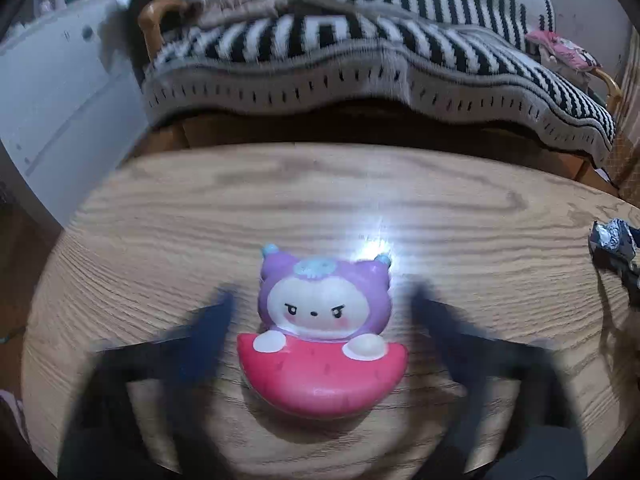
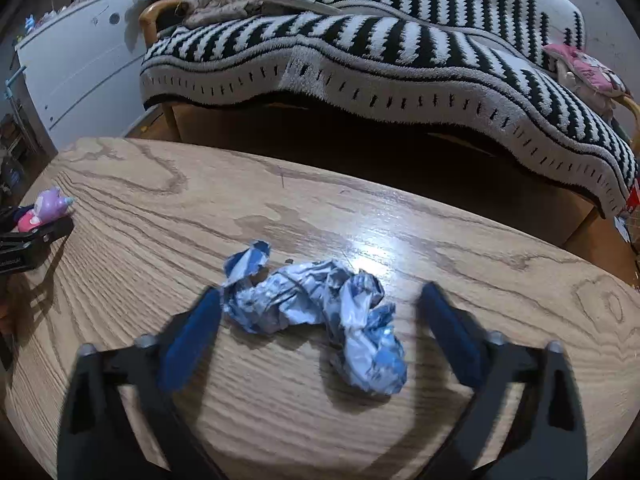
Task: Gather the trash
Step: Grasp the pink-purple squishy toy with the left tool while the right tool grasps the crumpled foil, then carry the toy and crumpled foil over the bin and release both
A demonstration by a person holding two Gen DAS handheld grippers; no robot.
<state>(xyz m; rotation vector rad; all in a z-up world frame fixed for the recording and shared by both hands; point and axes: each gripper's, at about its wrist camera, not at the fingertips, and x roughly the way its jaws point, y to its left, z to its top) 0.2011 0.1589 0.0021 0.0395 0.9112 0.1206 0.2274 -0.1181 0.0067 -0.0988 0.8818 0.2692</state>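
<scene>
**Item: two grasps in preparation on a wooden table — wrapper and toy**

**Surface.** Oak-grain table; a sofa with a striped black-and-white blanket stands beyond its far edge.

**Trash.** Crumpled blue-and-silver wrapper, lying loose on the table, long axis running from 10 o'clock to 5 o'clock in the right wrist view. In the left wrist view a scrap of it shows at the 3 o'clock edge.

**Right gripper**. Jaws part-open, straddling the wrapper; the left pad sits just beside its 9 o'clock end, while the right pad is clear of it on the 3 o'clock side. Nothing is held yet.

**Left gripper**. Jaws part-open, blurred, one either side of a purple-and-pink squishy toy. No pad visibly presses it, so it is not gripped.

**Handling notes (judgement).**
- The wrapper is light and springy; close on its bulky lobe at 5 o'clock rather than on the thin tail at 10 o'clock, which may slip out.
- Lower the pads until they nearly graze the table before closing, or the foil may slide under them.
- Centre the wrapper between the pads, as it currently sits nearer the left one.
- The toy is likely soft; squeeze across the broad pink base, gently.
- Whether the toy counts as trash cannot be told.
</scene>
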